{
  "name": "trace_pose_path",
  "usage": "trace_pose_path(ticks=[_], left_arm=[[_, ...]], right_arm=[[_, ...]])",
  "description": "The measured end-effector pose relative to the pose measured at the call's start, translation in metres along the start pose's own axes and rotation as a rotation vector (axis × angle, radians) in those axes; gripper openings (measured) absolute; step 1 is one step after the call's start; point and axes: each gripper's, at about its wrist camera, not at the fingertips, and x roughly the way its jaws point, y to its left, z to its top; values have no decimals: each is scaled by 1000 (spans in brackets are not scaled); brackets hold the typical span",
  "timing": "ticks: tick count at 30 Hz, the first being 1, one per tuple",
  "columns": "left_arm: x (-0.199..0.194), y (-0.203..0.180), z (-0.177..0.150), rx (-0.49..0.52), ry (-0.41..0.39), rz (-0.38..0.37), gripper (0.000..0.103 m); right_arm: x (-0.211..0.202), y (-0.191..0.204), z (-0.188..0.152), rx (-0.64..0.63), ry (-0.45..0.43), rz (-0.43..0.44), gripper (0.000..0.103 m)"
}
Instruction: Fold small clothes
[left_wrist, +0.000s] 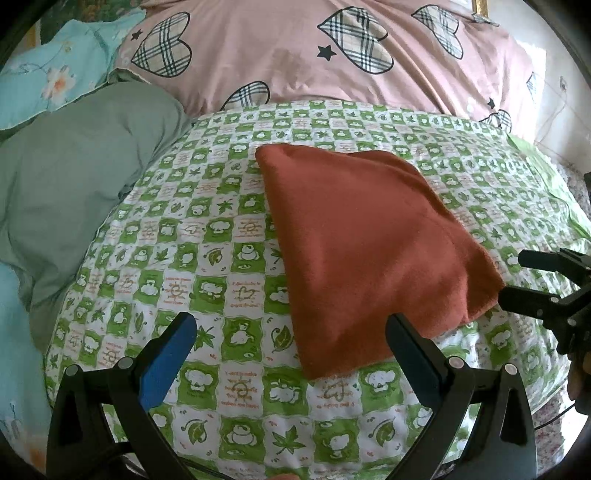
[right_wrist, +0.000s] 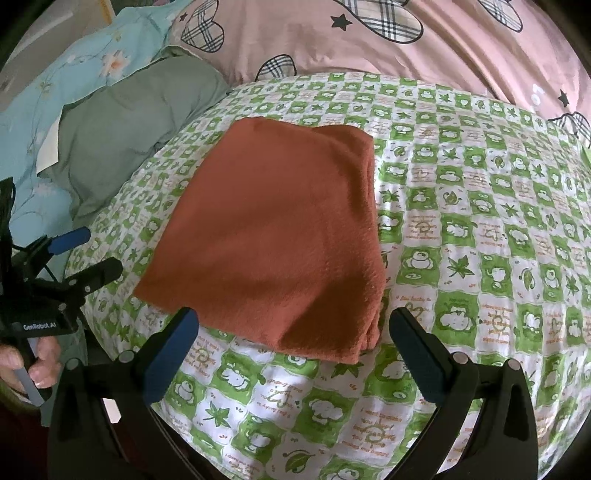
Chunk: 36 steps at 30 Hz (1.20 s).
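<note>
A rust-orange cloth (left_wrist: 362, 240) lies folded into a thick flat pad on the green-and-white checked sheet (left_wrist: 207, 258). In the right wrist view the cloth (right_wrist: 280, 236) fills the middle, its layered edges on the right. My left gripper (left_wrist: 291, 332) is open and empty, just short of the cloth's near edge. My right gripper (right_wrist: 293, 328) is open and empty, its jaws on either side of the cloth's near corner, above it. The right gripper also shows at the left wrist view's right edge (left_wrist: 517, 277), next to the cloth's corner. The left gripper shows at the right wrist view's left edge (right_wrist: 88, 254).
A pink quilt with plaid hearts (left_wrist: 314, 51) lies along the back. A grey-green pillow (left_wrist: 74, 177) and a light blue floral cover (left_wrist: 48, 77) are at the left. The person's hand (right_wrist: 33, 362) holds the left gripper's handle.
</note>
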Motion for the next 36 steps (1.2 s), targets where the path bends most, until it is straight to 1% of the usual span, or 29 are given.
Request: trace_pose_path(ticks=[6,16,36], left_arm=[[-3,-5,-3,14,1,1,102],[-3,-7,-6,16,10,1,102],[3,-3,-7,10,19,-2,102]], right_arm=[[-3,0,-3,9,-4,1,103],[1,1,-7,15,15,-1,103],[6,0,-10,14,29,7,103]])
